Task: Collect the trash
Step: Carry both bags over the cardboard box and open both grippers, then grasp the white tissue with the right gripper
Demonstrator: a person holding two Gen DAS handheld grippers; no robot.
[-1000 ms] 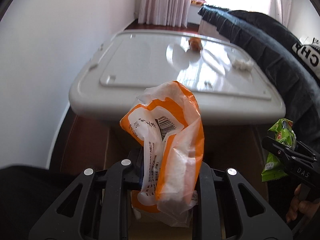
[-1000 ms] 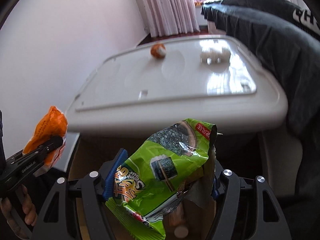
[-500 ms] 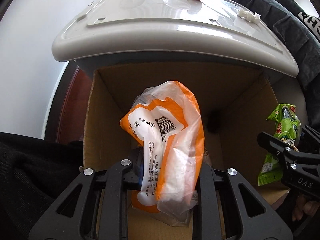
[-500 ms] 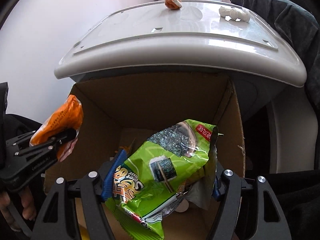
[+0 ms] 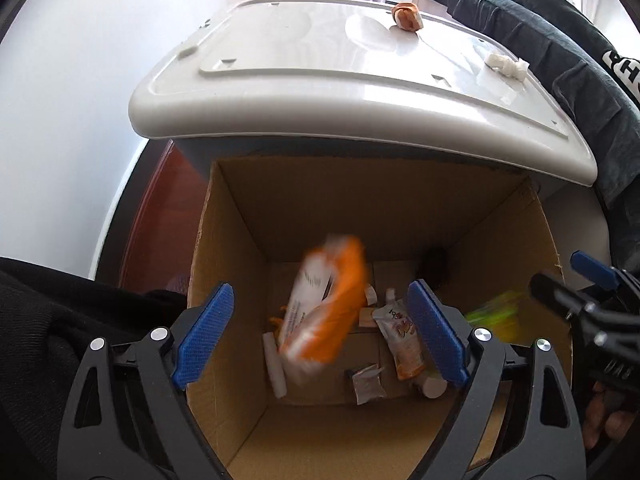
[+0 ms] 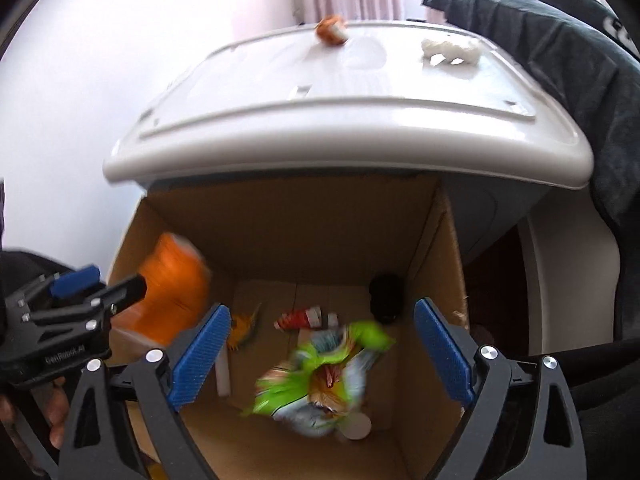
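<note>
- Writing: "GenRobot.AI" reads on the left gripper (image 6: 80, 300) body in the right wrist view; part of white block letters shows on the dark garment (image 5: 532, 52) at right, not readable in full. Print on the wrappers is blurred, can't read.
- Left gripper (image 5: 320, 336) jaws wide, nothing between the blue pads (image 5: 202, 338). Half a second ago they pinched the orange-and-white bag; now the orange-and-white bag (image 5: 324, 312) is loose, motion-blurred, inside the cardboard box (image 5: 400, 208) above its floor.
- Right gripper (image 6: 322, 354) jaws wide too, empty. The green snack bag (image 6: 320, 376) they held before is free, blurred, low in the box; in the left wrist view it shows as a green streak (image 5: 496, 312) by the right wall.
- Both grippers hang over the box mouth, same as half a second ago; a second ago the box was barely in view.
- Box floor, counted: one white stick-shaped piece (image 5: 274, 364), one orange printed pouch (image 5: 404, 340), one small white packet (image 5: 366, 384), one round white cap (image 6: 356, 426), one red-and-white wrapper (image 6: 306, 318), one small yellow-orange scrap (image 6: 242, 330), one dark lump (image 6: 386, 296) in the far corner.
- On the white bench (image 5: 320, 80) behind the box: one orange ball-like wrapper (image 5: 406, 16), one crumpled white tissue (image 5: 506, 66). Both unmoved.
- Two grippers, two released bags, one box.
</note>
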